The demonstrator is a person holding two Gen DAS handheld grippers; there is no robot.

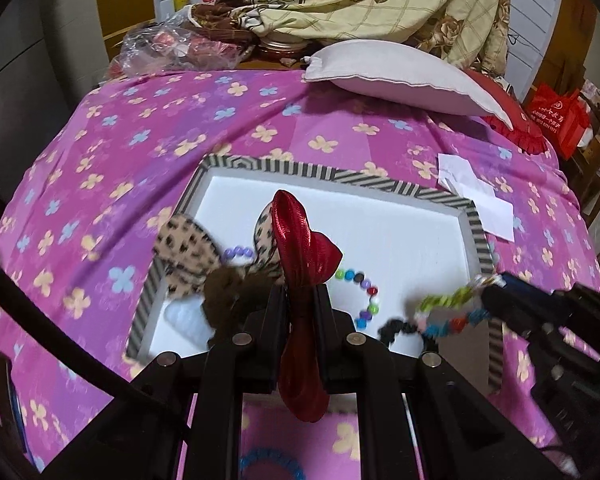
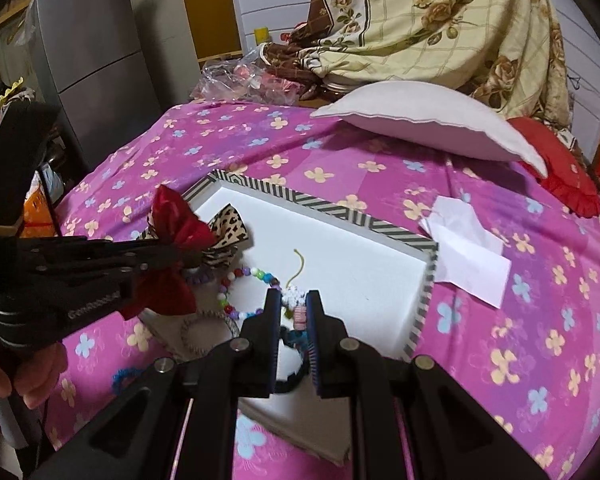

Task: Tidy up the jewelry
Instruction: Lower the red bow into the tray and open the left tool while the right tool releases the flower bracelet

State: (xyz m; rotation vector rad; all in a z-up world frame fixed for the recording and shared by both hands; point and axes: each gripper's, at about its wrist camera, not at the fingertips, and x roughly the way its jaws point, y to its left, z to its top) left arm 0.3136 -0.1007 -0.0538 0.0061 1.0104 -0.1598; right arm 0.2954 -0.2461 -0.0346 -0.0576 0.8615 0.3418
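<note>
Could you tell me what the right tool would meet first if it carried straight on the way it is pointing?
Probably the white floor of the tray, just past the bead bracelet. The right tool, shut on a braided bracelet, angles down over it; depth is uncertain.

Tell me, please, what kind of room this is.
Most likely a bedroom in a home. The work happens on a bed with a pink flowered sheet, a white pillow lies at its far end, and a folded floral quilt is piled behind it.
</note>
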